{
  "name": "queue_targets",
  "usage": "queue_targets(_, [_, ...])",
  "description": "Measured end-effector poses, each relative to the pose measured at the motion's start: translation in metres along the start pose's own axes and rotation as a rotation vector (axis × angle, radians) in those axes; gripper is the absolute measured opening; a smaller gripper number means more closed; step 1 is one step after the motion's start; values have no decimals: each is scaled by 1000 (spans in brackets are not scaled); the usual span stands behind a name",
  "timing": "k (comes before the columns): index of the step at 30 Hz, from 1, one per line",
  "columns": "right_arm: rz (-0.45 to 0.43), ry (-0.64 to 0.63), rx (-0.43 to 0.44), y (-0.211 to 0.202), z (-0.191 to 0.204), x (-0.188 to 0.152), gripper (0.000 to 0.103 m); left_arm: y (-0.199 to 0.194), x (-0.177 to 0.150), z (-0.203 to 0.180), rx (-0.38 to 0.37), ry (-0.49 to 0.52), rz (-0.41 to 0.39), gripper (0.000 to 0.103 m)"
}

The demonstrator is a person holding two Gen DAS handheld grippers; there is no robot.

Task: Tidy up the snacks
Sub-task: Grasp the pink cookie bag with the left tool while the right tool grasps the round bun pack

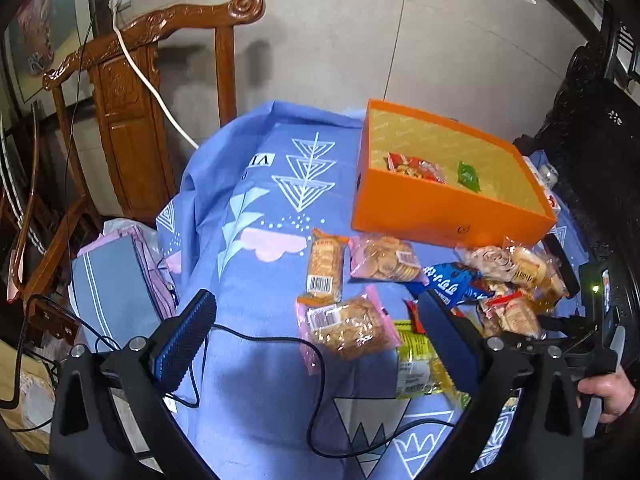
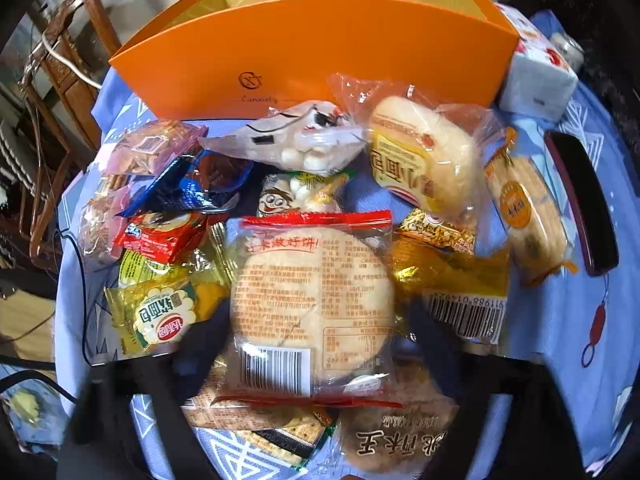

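left wrist view: left tongs [image 1: 316,344] hang spread wide above the desk [image 1: 256,360], gripping nothing, likely waiting their turn. loose snacks [image 1: 384,260] lie scattered just before the orange box [image 1: 448,208], which already holds two packets. right wrist view: right tongs [image 2: 312,332] straddle a rice cracker pack [image 2: 312,300]; blur hides whether they pinch it. neighbouring packets crowd both sides, and the box's tall wall blocks the way.
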State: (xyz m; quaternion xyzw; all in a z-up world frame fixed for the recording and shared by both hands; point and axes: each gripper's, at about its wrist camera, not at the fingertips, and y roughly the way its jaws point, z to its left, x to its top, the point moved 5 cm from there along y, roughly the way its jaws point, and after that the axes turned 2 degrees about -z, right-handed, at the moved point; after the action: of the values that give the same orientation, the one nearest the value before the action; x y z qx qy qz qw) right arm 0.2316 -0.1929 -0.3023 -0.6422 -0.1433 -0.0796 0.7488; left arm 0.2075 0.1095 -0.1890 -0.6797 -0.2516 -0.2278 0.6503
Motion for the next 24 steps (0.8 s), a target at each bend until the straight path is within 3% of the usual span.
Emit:
queue_targets(6, [-4, 37, 20, -11, -1, -4, 72, 28, -19, -13, -21, 37, 63, 99])
queue_targets(11, [-40, 85, 52, -36, -4, -4, 72, 54, -26, -37, -61, 121, 57, 99])
queue_targets(18, [-51, 104, 53, -56, -8, -8, 73, 97, -47, -67, -158, 523, 52, 99])
queue_targets(24, [-40, 135, 22, -63, -12, -20, 73, 122, -69, -65, -229, 782, 77, 99])
